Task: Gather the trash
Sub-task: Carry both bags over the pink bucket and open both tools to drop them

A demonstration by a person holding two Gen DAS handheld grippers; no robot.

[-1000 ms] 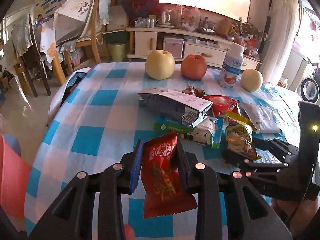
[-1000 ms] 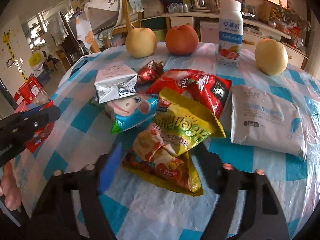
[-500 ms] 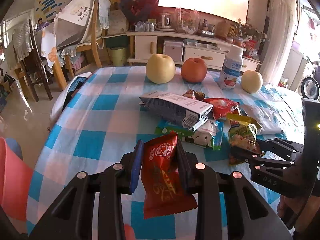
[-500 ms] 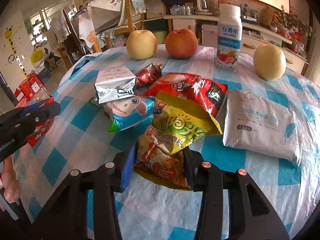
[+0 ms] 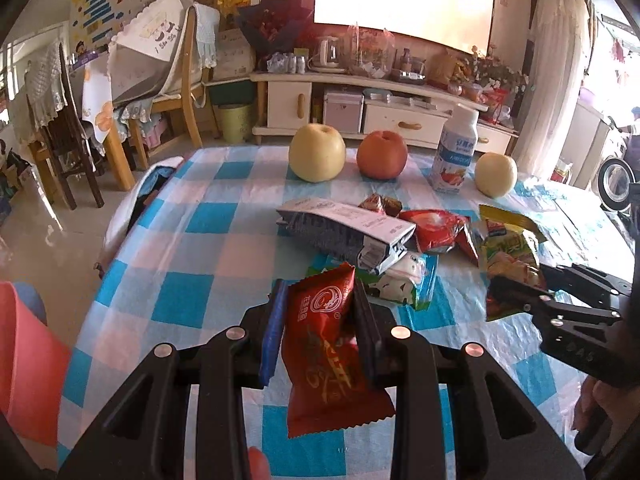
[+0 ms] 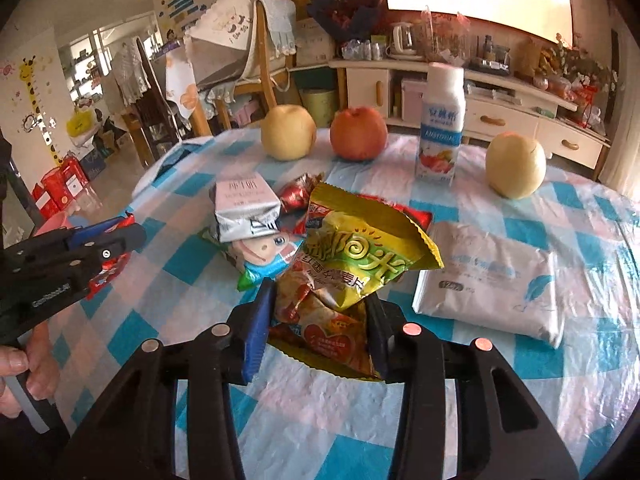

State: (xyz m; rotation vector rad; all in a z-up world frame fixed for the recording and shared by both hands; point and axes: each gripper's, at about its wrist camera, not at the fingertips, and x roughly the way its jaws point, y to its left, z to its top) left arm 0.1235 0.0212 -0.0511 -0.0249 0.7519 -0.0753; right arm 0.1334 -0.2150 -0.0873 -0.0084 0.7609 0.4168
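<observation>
Daylight is flooding the room; a blown-out white rectangle (image 5: 404, 4) on the back wall is glaring, its detail lost. Fisheye distortion is bending the furniture and table (image 6: 592, 216) edge, and black vignetting is darkening every corner. The plastic tablecloth is catching soft sheen. The milk bottle (image 6: 442, 120) is looking slightly motion-blurred in the right wrist view, while near packets are staying sharp
</observation>
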